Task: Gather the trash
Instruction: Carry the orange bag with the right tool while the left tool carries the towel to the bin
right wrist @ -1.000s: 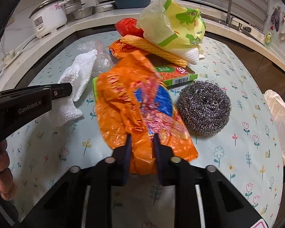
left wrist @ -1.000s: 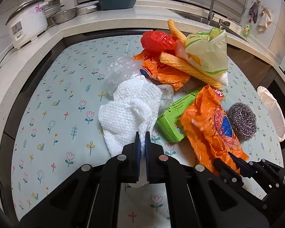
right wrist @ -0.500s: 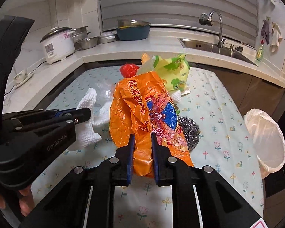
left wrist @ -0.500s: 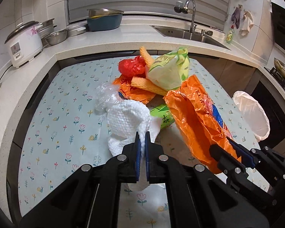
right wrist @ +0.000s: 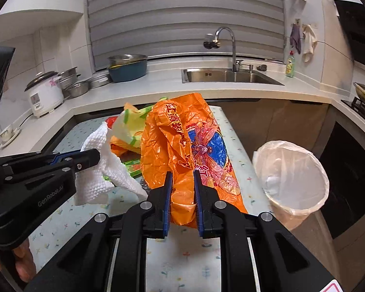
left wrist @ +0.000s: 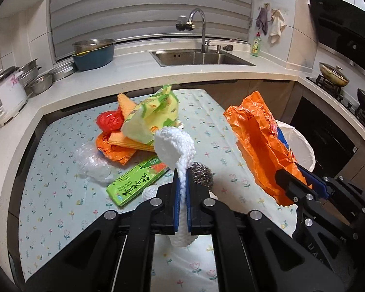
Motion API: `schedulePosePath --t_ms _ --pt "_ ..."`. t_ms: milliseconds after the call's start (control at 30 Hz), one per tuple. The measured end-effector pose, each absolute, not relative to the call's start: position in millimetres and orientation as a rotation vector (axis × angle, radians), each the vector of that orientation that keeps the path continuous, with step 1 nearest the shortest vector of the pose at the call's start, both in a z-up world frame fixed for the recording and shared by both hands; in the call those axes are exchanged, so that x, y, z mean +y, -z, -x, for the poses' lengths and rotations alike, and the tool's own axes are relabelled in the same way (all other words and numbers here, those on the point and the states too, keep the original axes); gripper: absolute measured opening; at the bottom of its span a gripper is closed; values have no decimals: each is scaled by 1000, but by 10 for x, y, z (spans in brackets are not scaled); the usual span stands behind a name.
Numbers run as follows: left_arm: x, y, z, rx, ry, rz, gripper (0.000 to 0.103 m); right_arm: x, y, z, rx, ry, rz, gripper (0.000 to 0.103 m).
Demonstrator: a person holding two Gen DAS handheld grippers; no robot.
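Two grippers are raised above the desk [left wrist: 48,170], which carries a floral-printed cover and stands in front of a kitchen counter with a sink [left wrist: 202,58]. Off the desk's right edge stands a bin lined with a white bag [right wrist: 292,177], its mouth open.

Next in size is the orange plastic bag [right wrist: 182,146], crumpled and printed with a blue and red picture. It hangs upright in the air, between the desk and the bin. The right gripper [right wrist: 182,194] has its fingers [right wrist: 167,194] closed partway, pinching the lower end of this bag, with a bunch of plastic filling the gap between them.

The white paper towel [left wrist: 176,146] is also lifted clear of the desk. The left gripper [left wrist: 181,194] clamps it, its fingers [left wrist: 175,194] nearly together with only a thin strip of the towel between them; the rest flops forward above the tips and a tail hangs below.

On the desk lie the remaining pieces: a yellow-green wrapper [left wrist: 153,119] piled on orange packaging, a green carton [left wrist: 136,185], a clear plastic wad [left wrist: 92,160], a red bag [left wrist: 109,120], and a steel scourer [left wrist: 202,172] just behind the left fingers.
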State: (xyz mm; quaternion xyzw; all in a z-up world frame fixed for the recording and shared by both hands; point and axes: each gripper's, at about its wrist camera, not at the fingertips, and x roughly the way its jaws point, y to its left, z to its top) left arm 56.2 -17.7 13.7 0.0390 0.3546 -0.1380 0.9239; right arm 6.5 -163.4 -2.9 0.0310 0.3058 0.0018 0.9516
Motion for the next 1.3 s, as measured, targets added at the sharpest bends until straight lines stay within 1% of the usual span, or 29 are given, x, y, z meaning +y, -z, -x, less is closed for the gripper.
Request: schedulePosePath --t_ms 233,567,867,1167,1200,1233,1267,1300 --pt "-710 -217 -658 706 378 -117 4 -2176 64 -65 614 109 -110 15" --pt "-1548 -245 -986 697 519 -133 4 -2914 284 -164 644 257 -170 15" --pt "-2196 -85 -1387 743 646 -115 4 -3393 538 -273 680 347 -222 15" --pt "-2719 235 -1742 817 708 -122 5 -3686 746 -496 715 390 -273 15" --pt "-2754 262 -1764 826 713 -125 8 -3713 752 -535 717 391 -275 15" --pt "-2777 283 -1782 832 711 -126 17 -3735 767 -557 718 391 -275 16" --pt "-2784 298 -1804 834 704 -125 23 -3745 778 -578 720 392 -275 16" --pt "-2783 306 -1816 828 697 -122 34 -3758 791 -604 722 391 -274 16"
